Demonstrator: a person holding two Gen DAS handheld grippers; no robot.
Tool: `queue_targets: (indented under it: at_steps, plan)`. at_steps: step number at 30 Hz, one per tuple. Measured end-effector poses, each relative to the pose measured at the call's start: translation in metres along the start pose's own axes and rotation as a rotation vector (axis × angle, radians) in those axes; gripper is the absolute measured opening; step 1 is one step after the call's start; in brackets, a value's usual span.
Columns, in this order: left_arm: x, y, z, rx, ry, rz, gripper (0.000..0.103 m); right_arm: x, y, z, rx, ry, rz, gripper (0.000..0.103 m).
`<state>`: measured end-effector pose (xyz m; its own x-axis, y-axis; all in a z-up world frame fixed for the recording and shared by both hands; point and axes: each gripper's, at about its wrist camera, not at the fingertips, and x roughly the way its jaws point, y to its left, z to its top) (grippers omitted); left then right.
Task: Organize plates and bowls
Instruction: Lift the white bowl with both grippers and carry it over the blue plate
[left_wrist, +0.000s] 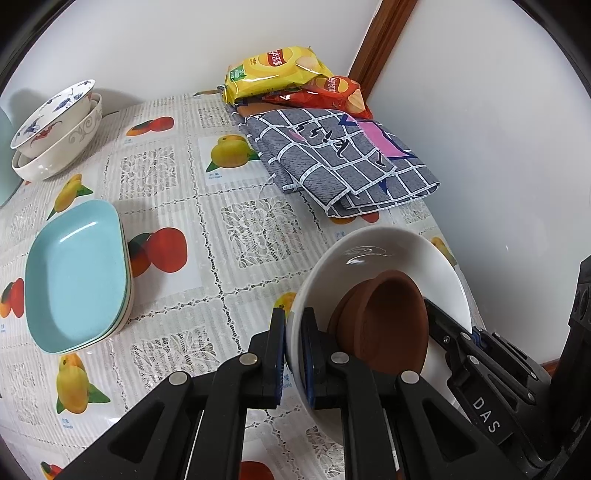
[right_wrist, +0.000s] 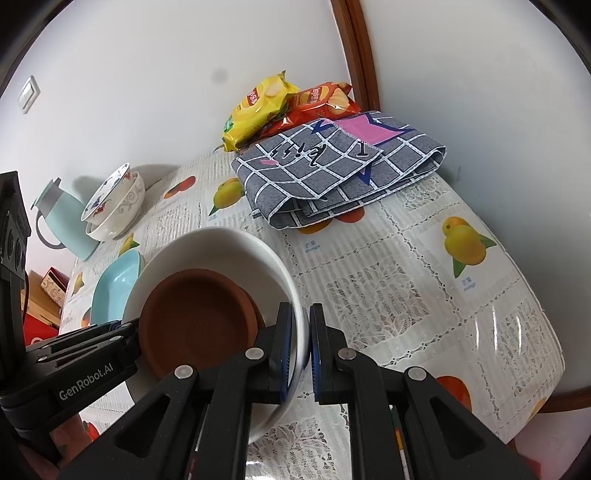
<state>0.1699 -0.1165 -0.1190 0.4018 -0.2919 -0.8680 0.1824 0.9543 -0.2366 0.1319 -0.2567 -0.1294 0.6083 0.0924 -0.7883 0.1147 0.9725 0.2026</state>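
A white bowl (left_wrist: 388, 254) holds two stacked brown clay dishes (left_wrist: 388, 317). My left gripper (left_wrist: 294, 354) is shut on the bowl's left rim. My right gripper (right_wrist: 302, 343) is shut on the bowl's right rim (right_wrist: 291, 295); the brown dishes (right_wrist: 195, 317) show inside it. Both hold the bowl above the table. A stack of light blue rectangular plates (left_wrist: 77, 277) lies at the left, also in the right wrist view (right_wrist: 114, 288). Two nested patterned bowls (left_wrist: 55, 129) stand at the far left, also in the right wrist view (right_wrist: 114, 206).
A folded grey checked cloth (left_wrist: 340, 158) and two chip bags (left_wrist: 273, 72) lie at the table's far side by the wall. A light blue jug (right_wrist: 62, 218) stands beyond the nested bowls. The fruit-print tablecloth (right_wrist: 424, 295) covers the table, its edge at the right.
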Motion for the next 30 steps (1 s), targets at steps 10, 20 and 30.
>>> queue_targets:
  at_steps: [10,20,30]
  plan:
    - [-0.003,0.012,0.006,-0.015,-0.004,-0.002,0.009,0.005,0.009,0.005,-0.011,0.0,0.008,0.009]
    - [-0.007,0.033,0.012,-0.038,-0.011,0.006,0.009,0.013,0.03,0.011,-0.03,0.005,0.023,0.009]
    - [-0.017,0.056,0.019,-0.057,-0.025,0.009,0.009,0.016,0.055,0.02,-0.056,0.004,0.031,0.009]
